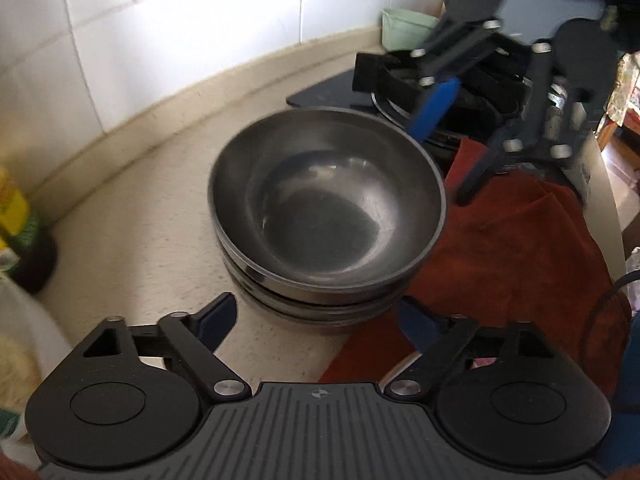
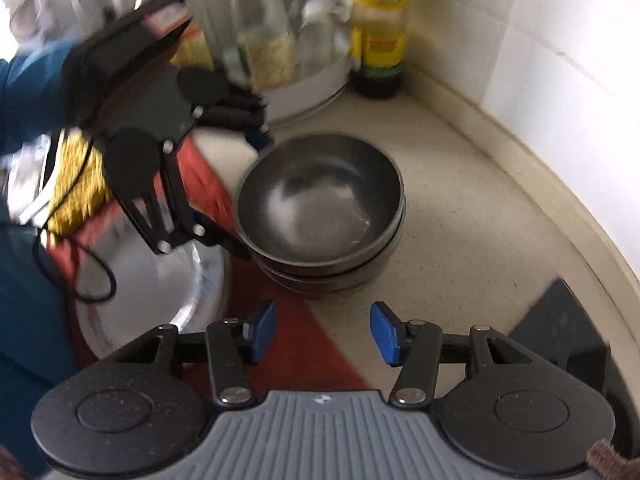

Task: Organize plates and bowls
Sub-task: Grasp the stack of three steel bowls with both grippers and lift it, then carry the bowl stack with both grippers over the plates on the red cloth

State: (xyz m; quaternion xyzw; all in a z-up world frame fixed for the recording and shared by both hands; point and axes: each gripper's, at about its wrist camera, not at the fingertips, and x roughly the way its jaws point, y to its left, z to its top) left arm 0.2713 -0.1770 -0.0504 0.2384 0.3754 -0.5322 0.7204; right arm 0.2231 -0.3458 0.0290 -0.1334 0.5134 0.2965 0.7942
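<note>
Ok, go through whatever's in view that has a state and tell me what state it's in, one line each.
Stack of steel bowls: nested, upright, top bowl empty, half on the red cloth.
Left gripper: open, empty, near the stack.
Right gripper: open, empty, short of the stack.
Red cloth: spread on the counter, rumpled.
Yellow-labelled bottle: upright.

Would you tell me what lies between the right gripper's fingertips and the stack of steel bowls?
In the right wrist view, nothing stands between the right gripper and the bowl stack: only bare countertop and an edge of the red cloth.

Home kitchen — tiled wall [image 1: 120, 40]; counter [image 2: 460, 220] w/ sauce bottles [image 2: 378, 32].
</note>
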